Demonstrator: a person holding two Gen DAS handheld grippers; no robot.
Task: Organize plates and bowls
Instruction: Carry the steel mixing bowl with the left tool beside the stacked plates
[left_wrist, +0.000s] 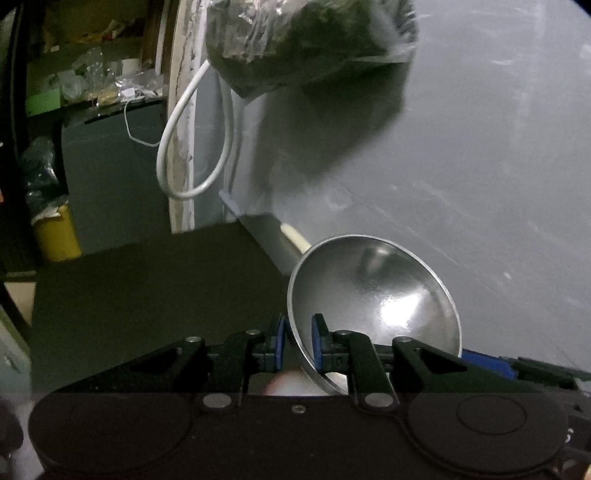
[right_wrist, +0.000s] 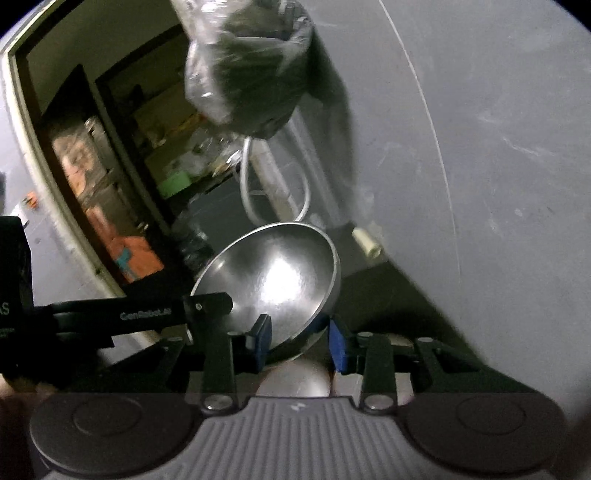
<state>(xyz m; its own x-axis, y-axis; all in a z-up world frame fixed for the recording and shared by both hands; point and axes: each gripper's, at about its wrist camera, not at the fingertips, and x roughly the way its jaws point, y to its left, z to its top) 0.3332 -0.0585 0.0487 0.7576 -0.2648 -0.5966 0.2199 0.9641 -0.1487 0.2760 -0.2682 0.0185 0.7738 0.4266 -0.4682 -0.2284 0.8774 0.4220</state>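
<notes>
One shiny steel bowl (left_wrist: 373, 295) hangs tilted above the dark counter (left_wrist: 147, 295), its hollow facing the cameras. My left gripper (left_wrist: 297, 332) is shut on the bowl's near left rim, with one blue pad inside and one outside. In the right wrist view the same bowl (right_wrist: 273, 273) sits between the blue pads of my right gripper (right_wrist: 299, 341), which is shut on its lower wall. The left gripper (right_wrist: 207, 306) reaches in from the left onto the rim. A blue pad of the right gripper (left_wrist: 487, 363) shows at the bowl's lower right.
A clear plastic bag of dark greens (left_wrist: 310, 40) hangs against the grey wall (left_wrist: 480, 147) above the bowl. A white cable loop (left_wrist: 192, 147) dangles beside a door frame. A yellow bin (left_wrist: 55, 236) stands at the left. A short white pipe stub (right_wrist: 365, 245) juts from the wall.
</notes>
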